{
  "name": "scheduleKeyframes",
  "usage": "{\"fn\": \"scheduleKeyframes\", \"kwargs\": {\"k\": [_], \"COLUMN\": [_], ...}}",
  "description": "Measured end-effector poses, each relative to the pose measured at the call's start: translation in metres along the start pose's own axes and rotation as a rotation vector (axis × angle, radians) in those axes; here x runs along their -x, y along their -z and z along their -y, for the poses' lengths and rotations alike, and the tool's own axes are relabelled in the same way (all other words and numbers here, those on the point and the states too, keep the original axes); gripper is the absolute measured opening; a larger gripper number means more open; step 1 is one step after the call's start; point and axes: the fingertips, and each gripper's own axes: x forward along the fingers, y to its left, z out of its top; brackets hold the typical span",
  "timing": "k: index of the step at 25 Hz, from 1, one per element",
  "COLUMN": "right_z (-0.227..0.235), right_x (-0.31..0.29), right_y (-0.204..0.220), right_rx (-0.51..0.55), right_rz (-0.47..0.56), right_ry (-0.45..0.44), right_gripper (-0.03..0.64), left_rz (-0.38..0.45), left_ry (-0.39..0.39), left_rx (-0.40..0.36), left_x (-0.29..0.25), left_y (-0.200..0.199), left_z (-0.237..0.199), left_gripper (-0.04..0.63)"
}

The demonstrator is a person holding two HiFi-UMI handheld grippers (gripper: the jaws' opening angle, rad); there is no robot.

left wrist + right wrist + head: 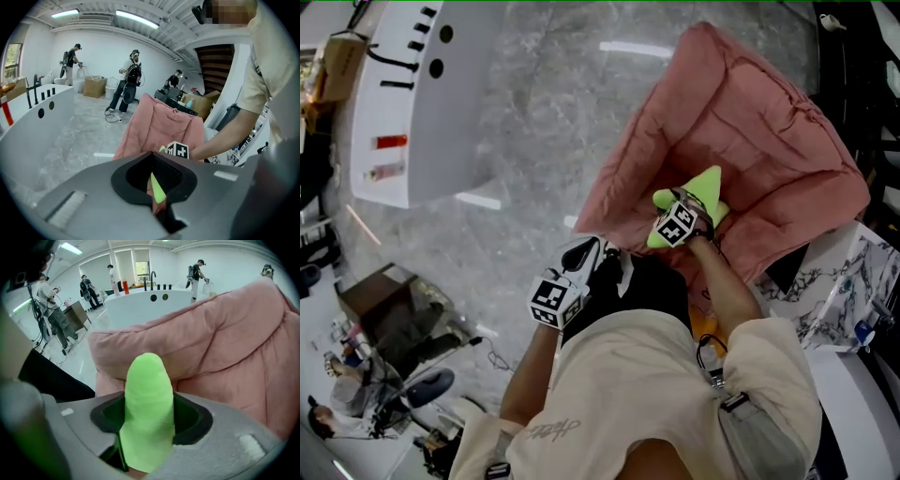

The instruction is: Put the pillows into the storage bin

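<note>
Right tool (149, 441) grips green pillow (146, 390), limb pointing straight ahead.

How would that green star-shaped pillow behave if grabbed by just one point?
Probably soft and squashy: one point of the green star pillow bulges between the jaws of the right gripper. Likely light, since that single pinch seems to hold it over the pink quilted cushion. Its pointed star shape should flop, not roll.
</note>
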Motion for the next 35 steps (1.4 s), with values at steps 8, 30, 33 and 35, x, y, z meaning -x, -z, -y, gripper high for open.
{"fn": "scheduleKeyframes", "kwargs": {"k": [8, 30, 33, 35], "right_z": [-0.022, -0.101, -0.13, -0.144], "right_x": [0.069, 0.213, 0.222, 0.229], "right_y": [0.021, 0.007, 0.012, 0.016], "right_rx": [-0.036, -0.681, -0.696, -0.705], "right_rz": [0.087, 0.417, 0.4, 0.391], "right_ry": [0.133, 0.383, 0.402, 0.421], "right_gripper": [0.253, 0.25, 0.25, 0.252], "left_rz": [0.019, 0.005, -0.023, -0.042], "left_ry": [0.076, 0.421, 0.455, 0.473], "left_rx": [-0.079, -0.266, -0.286, -0.296], "left_x": [0.006, 0.042, 0.052, 0.054], "left_y": [-0.007, 0.008, 0.024, 0.034], "left_z": [0.014, 0.04, 0.04, 0.038], "left_gripper": [0.015, 0.015, 0.015, 0.015]}}
